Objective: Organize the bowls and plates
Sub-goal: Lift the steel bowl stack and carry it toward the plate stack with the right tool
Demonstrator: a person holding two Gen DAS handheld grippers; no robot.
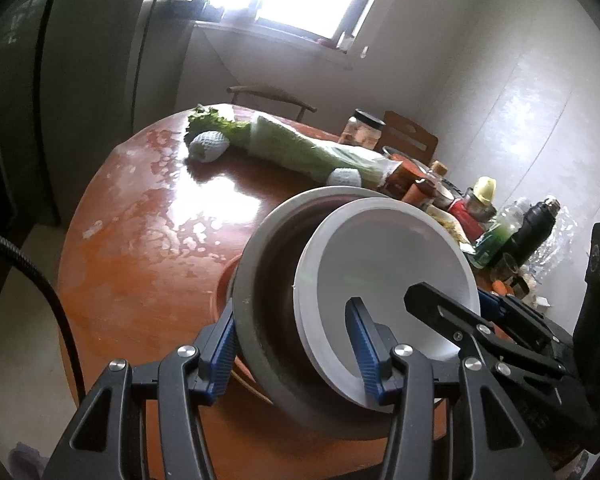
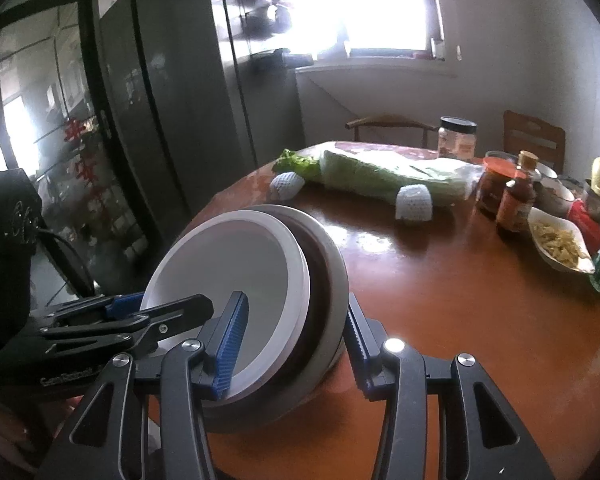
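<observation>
- Both tongs pinch one nested stack: left tongs and right tongs clamp the grey bowl holding the white plate.
- Stack is tilted over the counter's near edge, mid-carry.
- Next, I judge: level it and set it down clear of the bottles.

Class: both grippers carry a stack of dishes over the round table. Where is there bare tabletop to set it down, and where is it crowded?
Bare wood lies between the stack and the wrapped cabbage, and along the table edge nearest the fridge. The side with the jars, bottles and snack dish is crowded.
</observation>
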